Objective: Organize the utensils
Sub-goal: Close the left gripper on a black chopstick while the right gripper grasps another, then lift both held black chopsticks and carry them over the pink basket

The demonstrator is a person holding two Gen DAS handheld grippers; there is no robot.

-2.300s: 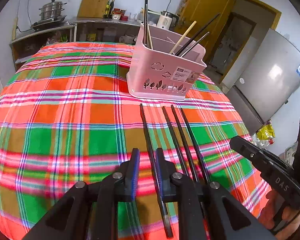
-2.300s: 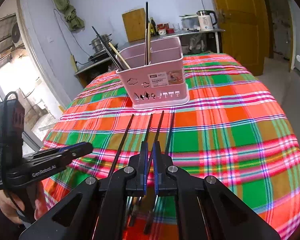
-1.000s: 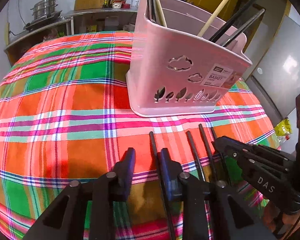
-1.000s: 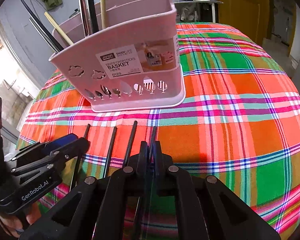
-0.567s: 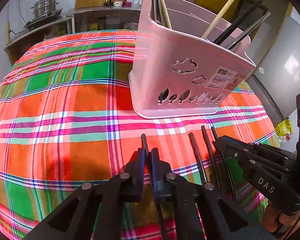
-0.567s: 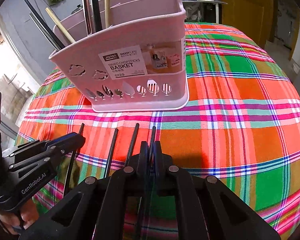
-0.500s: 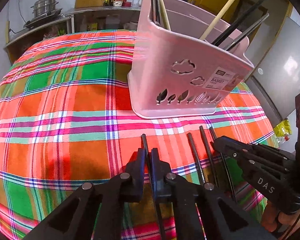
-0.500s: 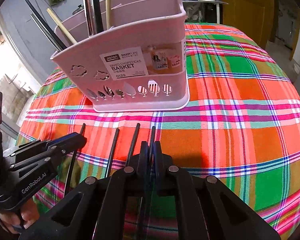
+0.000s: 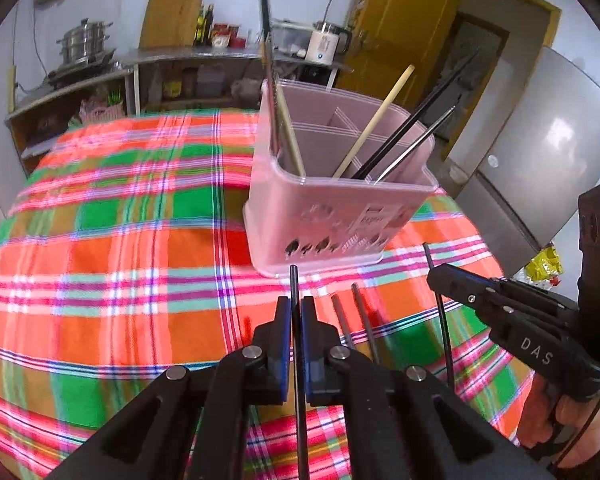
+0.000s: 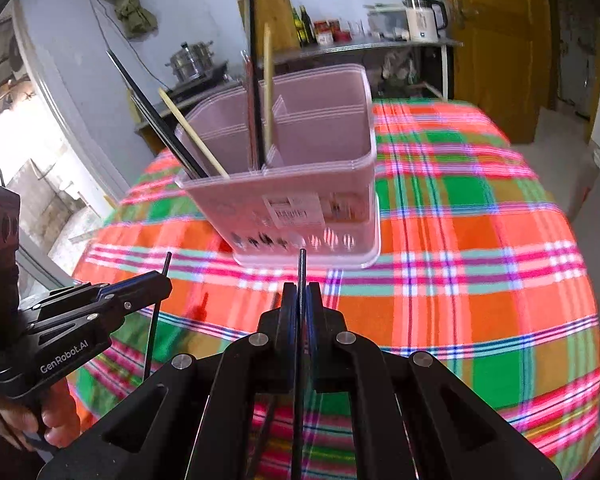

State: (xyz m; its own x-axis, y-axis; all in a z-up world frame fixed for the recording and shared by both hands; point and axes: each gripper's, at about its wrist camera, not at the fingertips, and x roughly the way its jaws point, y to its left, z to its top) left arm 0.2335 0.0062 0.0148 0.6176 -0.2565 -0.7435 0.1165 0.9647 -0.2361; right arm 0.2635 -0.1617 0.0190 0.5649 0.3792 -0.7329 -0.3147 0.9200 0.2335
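While several chopsticks already stand in the pink basket [image 9: 332,216], 2 black ones [image 9: 354,320] lie on the tablecloth [image 9: 120,272]; the job looks roughly half done. The left gripper [image 9: 296,312] pinches 1 black chopstick [image 9: 294,280]; the right gripper [image 10: 300,300] clamps another [image 10: 301,268].

The bench [image 9: 120,280] is round and draped in a plaid cloth of orange, green and pink. A pink basket [image 9: 332,220] stands on it toward one o'clock in the left wrist view. Two dark chopsticks [image 9: 360,320] lie flat on the cloth just at five o'clock of the basket, side by side.
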